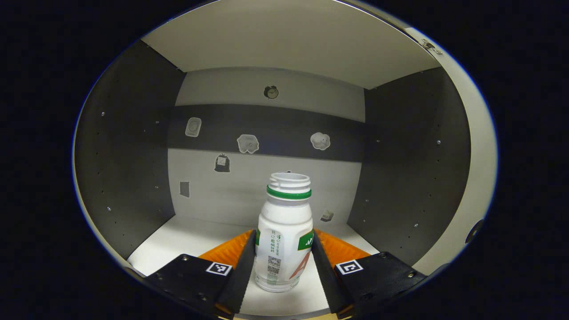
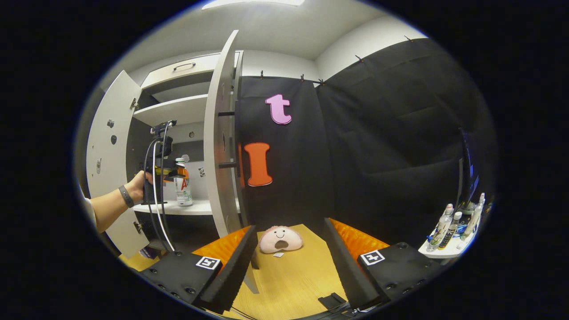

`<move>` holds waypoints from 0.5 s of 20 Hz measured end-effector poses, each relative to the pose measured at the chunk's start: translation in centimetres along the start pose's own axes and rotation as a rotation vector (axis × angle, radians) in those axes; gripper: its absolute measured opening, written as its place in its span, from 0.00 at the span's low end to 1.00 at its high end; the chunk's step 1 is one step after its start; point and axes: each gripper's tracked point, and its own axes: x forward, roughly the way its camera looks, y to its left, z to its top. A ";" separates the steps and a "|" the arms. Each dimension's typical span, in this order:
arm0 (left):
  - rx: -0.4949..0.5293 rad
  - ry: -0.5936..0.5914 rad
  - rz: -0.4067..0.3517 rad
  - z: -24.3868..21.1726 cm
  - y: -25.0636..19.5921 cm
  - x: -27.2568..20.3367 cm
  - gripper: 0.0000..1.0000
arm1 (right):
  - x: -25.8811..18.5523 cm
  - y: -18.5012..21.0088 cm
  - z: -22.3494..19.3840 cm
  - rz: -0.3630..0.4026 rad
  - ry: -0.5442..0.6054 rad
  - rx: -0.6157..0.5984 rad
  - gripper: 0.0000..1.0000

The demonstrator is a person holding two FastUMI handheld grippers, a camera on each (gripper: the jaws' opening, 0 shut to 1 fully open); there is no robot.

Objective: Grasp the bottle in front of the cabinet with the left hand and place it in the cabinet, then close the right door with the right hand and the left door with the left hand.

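Left gripper (image 1: 283,249) clamped on the white plastic bottle with green neck ring (image 1: 284,231), upright on the white cabinet shelf (image 1: 178,240); base looks seated, hard to confirm. Right gripper (image 2: 289,262) open, empty, above the wooden table (image 2: 293,280); pink plush toy (image 2: 281,239) at 12 o'clock. Both white cabinet doors (image 2: 221,146) open.

bottle (image 1: 284,240): white, green neck ring | fingers (image 1: 240,266): black, orange | cabinet (image 1: 133,178): grey-white

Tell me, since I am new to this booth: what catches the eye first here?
The white bottle with a green neck ring, standing on the cabinet shelf between the left gripper's fingers. In the right gripper view, a pink plush toy lies on the wooden table, beside the open right door.
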 end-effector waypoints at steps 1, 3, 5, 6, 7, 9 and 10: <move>0.000 -0.014 0.000 0.3 0.0 0.3 0.71 | 0.0 0.0 0.0 -0.001 0.002 0.001 0.98; -0.009 -0.019 0.002 0.1 0.2 0.4 0.71 | 0.1 0.2 0.0 0.004 0.004 0.001 0.98; -0.017 -0.027 0.000 0.3 0.3 0.2 0.74 | 0.0 0.3 0.0 0.012 0.011 -0.003 0.89; -0.020 -0.038 -0.001 0.5 0.4 0.1 0.77 | 0.2 0.4 0.0 0.016 0.015 -0.005 0.98; -0.024 -0.052 -0.003 0.8 0.5 -0.1 0.82 | 0.4 0.4 0.0 0.020 0.017 -0.005 0.98; -0.043 -0.081 -0.009 1.5 0.8 -0.8 0.94 | 0.5 0.4 0.0 0.030 0.021 -0.006 0.89; -0.052 -0.099 -0.004 1.9 0.9 -1.4 0.95 | 0.5 0.4 0.1 0.036 0.021 -0.008 0.89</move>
